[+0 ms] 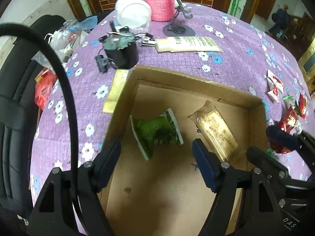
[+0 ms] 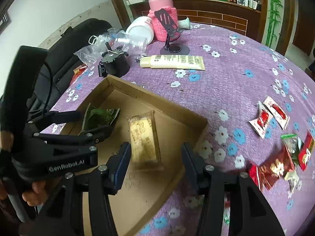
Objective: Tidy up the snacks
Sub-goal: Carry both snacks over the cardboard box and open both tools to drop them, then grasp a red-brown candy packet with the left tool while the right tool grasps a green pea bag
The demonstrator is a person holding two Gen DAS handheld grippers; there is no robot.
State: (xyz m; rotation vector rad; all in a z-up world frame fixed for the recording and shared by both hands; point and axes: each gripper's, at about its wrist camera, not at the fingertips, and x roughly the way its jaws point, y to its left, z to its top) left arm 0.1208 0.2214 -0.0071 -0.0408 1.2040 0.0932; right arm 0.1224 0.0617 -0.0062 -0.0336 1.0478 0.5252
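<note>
Snacks: green packet (image 1: 157, 131) inside cardboard box (image 1: 196, 82), between spread fingers of left claw (image 1: 157, 157), untouched. Beige bar (image 2: 144, 139) flat in box, just ahead of right claw (image 2: 155, 157), jaws apart, empty. Loose red packets (image 2: 273, 169) on tabletop (image 2: 226, 74) right of box, blurred; print unreadable.

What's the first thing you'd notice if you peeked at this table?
Probably the open cardboard box in the middle, holding a green snack packet beside a tan one. Next, the red snack packets scattered on the purple flowered tablecloth to the right, and the pink knitted bottle cover at the back.
</note>
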